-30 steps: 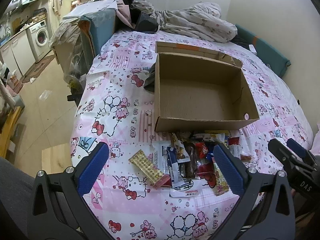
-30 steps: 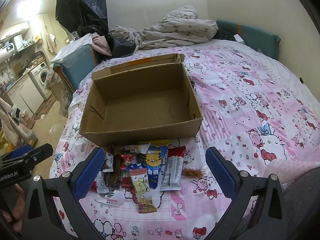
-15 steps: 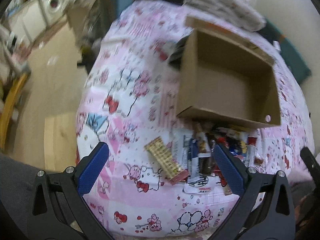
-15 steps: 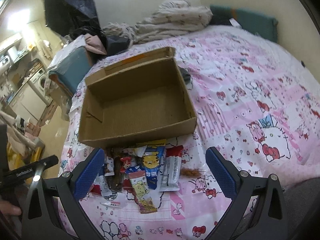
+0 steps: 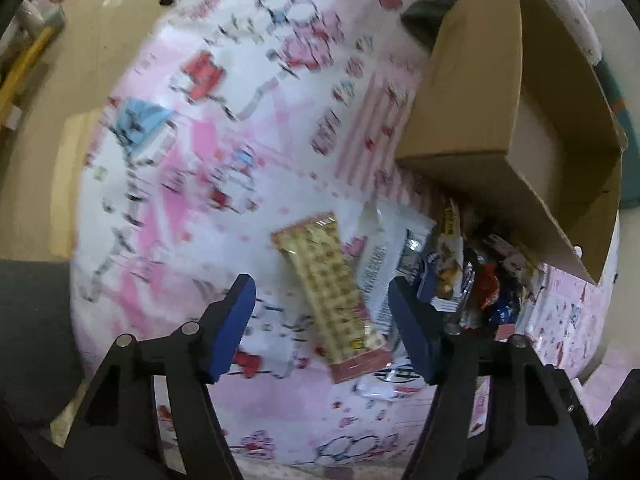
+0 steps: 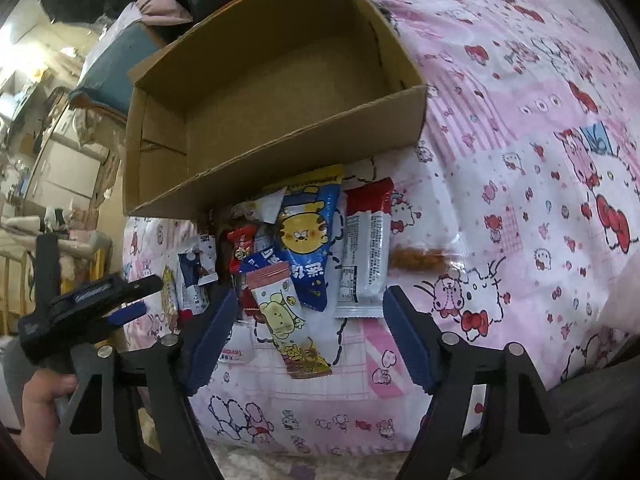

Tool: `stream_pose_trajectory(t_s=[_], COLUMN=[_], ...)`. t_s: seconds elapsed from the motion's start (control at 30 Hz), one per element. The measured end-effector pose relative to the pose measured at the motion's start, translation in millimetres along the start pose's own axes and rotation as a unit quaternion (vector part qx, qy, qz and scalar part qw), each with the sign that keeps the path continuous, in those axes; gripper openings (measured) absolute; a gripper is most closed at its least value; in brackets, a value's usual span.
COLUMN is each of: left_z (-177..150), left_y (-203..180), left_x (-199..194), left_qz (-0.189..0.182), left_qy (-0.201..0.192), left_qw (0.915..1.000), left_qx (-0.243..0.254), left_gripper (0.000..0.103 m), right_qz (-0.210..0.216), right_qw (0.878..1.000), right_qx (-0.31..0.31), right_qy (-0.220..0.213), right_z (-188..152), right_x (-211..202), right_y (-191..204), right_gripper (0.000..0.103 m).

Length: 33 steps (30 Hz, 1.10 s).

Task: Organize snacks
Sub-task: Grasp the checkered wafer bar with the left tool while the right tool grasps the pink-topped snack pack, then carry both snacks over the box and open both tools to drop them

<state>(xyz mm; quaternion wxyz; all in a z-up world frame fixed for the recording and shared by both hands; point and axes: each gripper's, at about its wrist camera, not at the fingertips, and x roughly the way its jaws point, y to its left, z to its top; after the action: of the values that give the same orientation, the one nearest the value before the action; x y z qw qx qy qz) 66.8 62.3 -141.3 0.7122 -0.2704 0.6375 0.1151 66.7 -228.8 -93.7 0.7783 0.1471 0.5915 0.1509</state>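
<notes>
Both claws, the left claw [image 5: 322, 296] over the wafer bar [image 5: 328, 280] and the right claw [image 6: 306, 312] over the yellow packet [image 6: 290, 320], have just been narrowing yet stand apart, gripping nothing; overlapping snacks on the bed [image 6: 520, 160] before the empty box [image 6: 280, 80] risk double pickups.

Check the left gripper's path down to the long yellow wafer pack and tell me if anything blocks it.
Nothing visible blocks it. The left gripper hangs over the yellow wafer pack, jaws apart and just closing, pads not yet on it. The pack lies on the bedsheet, its right edge overlapping a white packet. The cardboard box sits beyond.
</notes>
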Motion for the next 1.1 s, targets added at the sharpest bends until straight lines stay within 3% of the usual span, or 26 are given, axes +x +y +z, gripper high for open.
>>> stream_pose_trajectory(t_s=[0.23, 0.3, 0.37, 0.5, 0.6, 0.73, 0.87, 1.1], left_z=[-7.9, -9.4, -11.0, -13.1, -20.0, -21.9, -23.4, -14.5], left_y=[-6.1, -8.2, -6.6, -2.8, -5.3, -2.4, -5.9, -42.5], left_x=[13.0, 12.0, 13.0, -2.6, -16.8, -30.2, -50.8, -115.4], left_qz=[-0.017, -0.022, -0.021, -0.028, -0.016, -0.016, -0.027, -0.055], left_qy=[0.012, 0.011, 0.006, 0.004, -0.014, -0.035, -0.061, -0.155], left_qw=[0.9997, 0.9997, 0.9998, 0.9995, 0.9989, 0.9973, 0.9956, 0.9776], left_qx=[-0.010, -0.005, 0.003, 0.013, 0.043, 0.063, 0.066, 0.131], left_gripper=[0.046, 0.030, 0.022, 0.022, 0.022, 0.022, 0.022, 0.022], right_qz=[-0.011, -0.021, -0.028, -0.047, -0.054, -0.031, 0.023, 0.070], right_qw=[0.999, 0.998, 0.996, 0.993, 0.991, 0.995, 0.999, 0.997], right_qx=[-0.010, -0.026, -0.038, -0.060, -0.073, -0.060, -0.017, -0.009], right_qy=[0.042, 0.059, 0.071, 0.089, 0.096, 0.071, 0.036, -0.043], right_z=[-0.1, -2.3, -4.0, -10.0, -17.1, -16.3, -6.0, 30.4], right_x=[22.6, 35.1, 47.1, 69.8, 74.2, 51.8, 12.8, -45.9], right_y=[2.3, 8.9, 16.1, 32.6, 37.9, 32.6, 17.0, 6.3], right_gripper=[0.066, 0.064, 0.060, 0.054, 0.029, 0.029, 0.029, 0.029])
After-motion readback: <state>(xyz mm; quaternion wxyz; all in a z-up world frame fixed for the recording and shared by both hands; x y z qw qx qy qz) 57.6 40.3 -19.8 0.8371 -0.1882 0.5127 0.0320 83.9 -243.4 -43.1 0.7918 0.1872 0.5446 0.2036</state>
